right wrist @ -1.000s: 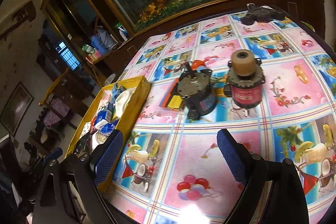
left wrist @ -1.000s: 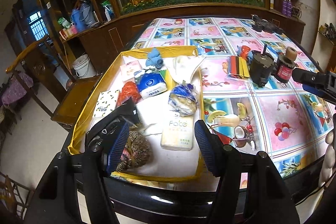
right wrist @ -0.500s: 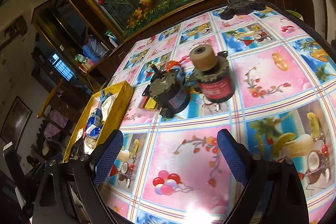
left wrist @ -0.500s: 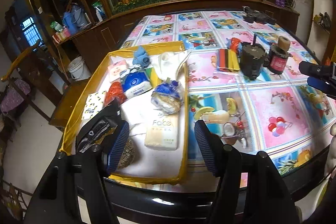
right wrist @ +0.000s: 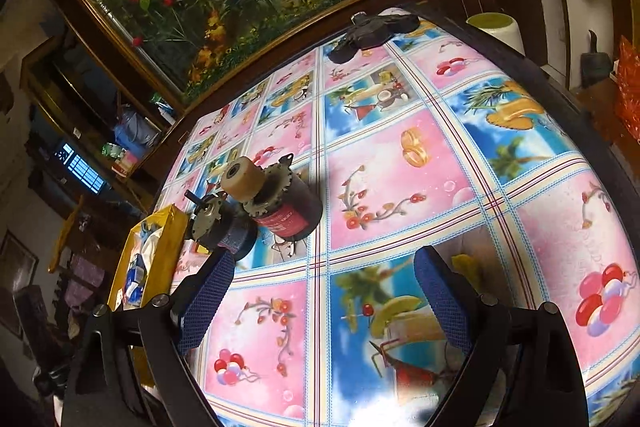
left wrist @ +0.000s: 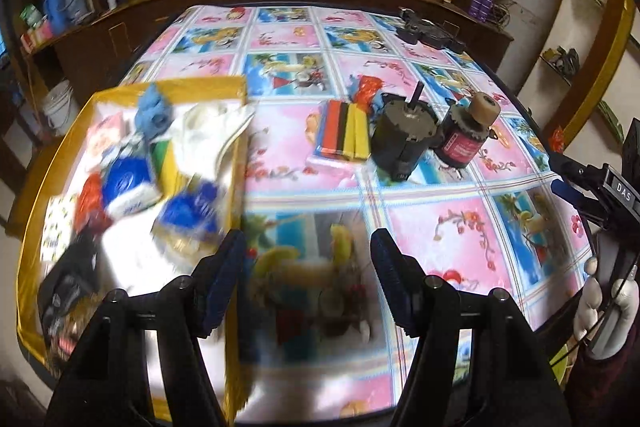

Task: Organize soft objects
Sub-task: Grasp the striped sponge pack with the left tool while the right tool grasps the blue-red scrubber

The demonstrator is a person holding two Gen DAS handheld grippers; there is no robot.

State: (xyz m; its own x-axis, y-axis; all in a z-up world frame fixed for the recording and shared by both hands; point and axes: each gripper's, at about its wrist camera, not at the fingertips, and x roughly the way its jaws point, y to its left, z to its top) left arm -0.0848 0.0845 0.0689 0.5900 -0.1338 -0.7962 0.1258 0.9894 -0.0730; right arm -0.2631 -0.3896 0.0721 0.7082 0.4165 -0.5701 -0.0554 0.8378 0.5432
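Note:
A yellow tray (left wrist: 60,143) on the table's left holds several soft things: a blue cloth (left wrist: 154,111), a white bag (left wrist: 208,131), blue tissue packs (left wrist: 128,187) and a black item (left wrist: 68,287). The tray also shows in the right wrist view (right wrist: 160,247). A striped sponge pack (left wrist: 344,135) and a red-orange packet (left wrist: 368,89) lie on the tablecloth beside it. My left gripper (left wrist: 306,283) is open and empty, above the tablecloth just right of the tray's edge. My right gripper (right wrist: 320,303) is open and empty over the table's right part, and shows at the right edge of the left wrist view (left wrist: 576,183).
Two motors stand mid-table, a black one (left wrist: 404,139) and a red-labelled one (left wrist: 468,135), also seen in the right wrist view (right wrist: 280,199). A black device (left wrist: 428,31) lies at the far edge. Wooden cabinets ring the table (left wrist: 440,227).
My left gripper has swung right, from over the tray to over the tablecloth. My right gripper has turned right, so the motors now sit to its left.

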